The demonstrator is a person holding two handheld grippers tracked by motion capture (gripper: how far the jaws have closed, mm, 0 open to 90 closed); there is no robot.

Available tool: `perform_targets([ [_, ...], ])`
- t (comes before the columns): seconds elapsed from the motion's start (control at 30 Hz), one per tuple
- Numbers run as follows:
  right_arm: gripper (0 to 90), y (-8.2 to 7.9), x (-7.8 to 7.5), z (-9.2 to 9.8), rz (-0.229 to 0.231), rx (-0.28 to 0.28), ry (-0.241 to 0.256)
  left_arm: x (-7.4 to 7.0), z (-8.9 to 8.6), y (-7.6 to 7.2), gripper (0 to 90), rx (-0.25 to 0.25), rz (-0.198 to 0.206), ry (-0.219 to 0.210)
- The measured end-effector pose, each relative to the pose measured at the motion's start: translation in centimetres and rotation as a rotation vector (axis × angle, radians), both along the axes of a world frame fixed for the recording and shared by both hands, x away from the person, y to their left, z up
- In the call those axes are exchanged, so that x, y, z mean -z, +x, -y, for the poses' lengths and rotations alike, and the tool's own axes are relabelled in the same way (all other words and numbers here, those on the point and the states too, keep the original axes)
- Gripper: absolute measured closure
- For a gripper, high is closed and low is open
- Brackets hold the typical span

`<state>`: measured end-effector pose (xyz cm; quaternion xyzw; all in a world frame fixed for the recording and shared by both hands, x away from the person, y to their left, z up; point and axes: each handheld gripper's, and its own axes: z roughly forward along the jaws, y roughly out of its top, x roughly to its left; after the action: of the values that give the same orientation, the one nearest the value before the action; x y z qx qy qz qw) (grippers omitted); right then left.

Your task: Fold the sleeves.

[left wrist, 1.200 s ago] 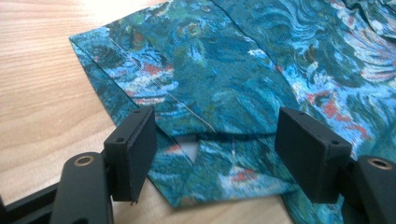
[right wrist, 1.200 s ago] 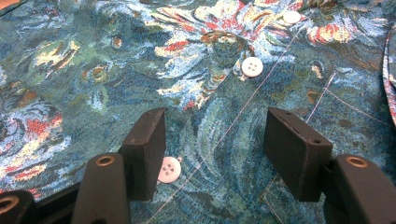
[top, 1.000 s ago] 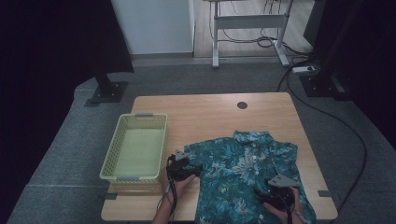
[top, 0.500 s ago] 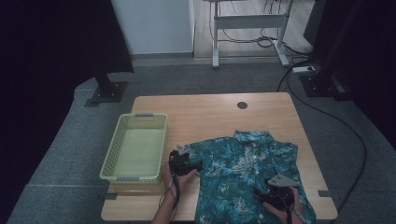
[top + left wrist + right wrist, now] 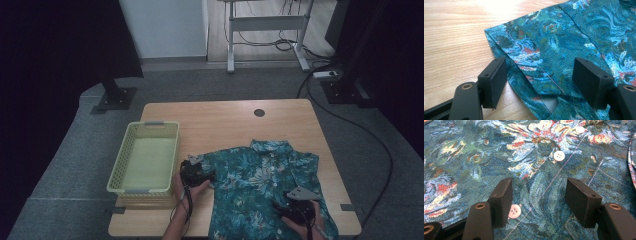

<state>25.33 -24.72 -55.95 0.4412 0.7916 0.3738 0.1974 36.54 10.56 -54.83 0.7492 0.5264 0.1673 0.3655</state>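
A teal floral shirt (image 5: 262, 187) lies spread on the wooden bench (image 5: 225, 120), buttoned front up and collar at the far side. The left hand-held gripper (image 5: 196, 172) stands at the shirt's left sleeve; against the frames of a second earlier it has edged slightly toward the garment, whereas the right hand-held gripper (image 5: 299, 207) and the shirt itself lie as before. In the left gripper view, the left hand-held gripper (image 5: 540, 77) has its jaws spread wide, the sleeve's hemmed edge (image 5: 499, 50) lying between and just ahead of them, with bare bench beyond the left jaw. In the right gripper view, the right hand-held gripper (image 5: 539, 197) is likewise spread wide and holds nothing; a white button (image 5: 514, 211) sits just beside its left jaw, and a second button (image 5: 559, 156) lies ahead along the placket. A pale green basket (image 5: 147, 157) stands empty, beyond the left hand-held gripper on the side away from the shirt. The small advance suggests that the sleeve is about to be gripped, probably as the first fold; no fold is made yet. No brand, label or legible writing appears on shirt, basket or bench.
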Motion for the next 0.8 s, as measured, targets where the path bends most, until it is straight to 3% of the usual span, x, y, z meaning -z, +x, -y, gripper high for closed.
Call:
perform_targets([
  [0.3, 38.4, 0.00, 0.00, 0.00, 0.000, 0.000, 0.000, 0.02, 0.25, -0.18, 31.9, -0.016, 0.013, 0.027],
  [0.6, 38.3, -0.01, 0.00, -0.02, 0.001, 0.000, -0.002, 0.02, 0.69, 0.06, 65.3, 0.007, 0.048, 0.097],
  [0.8, 38.3, -0.01, 0.00, -0.02, 0.001, 0.000, -0.002, 0.10, 0.55, 0.23, 84.9, 0.065, 0.038, 0.054],
])
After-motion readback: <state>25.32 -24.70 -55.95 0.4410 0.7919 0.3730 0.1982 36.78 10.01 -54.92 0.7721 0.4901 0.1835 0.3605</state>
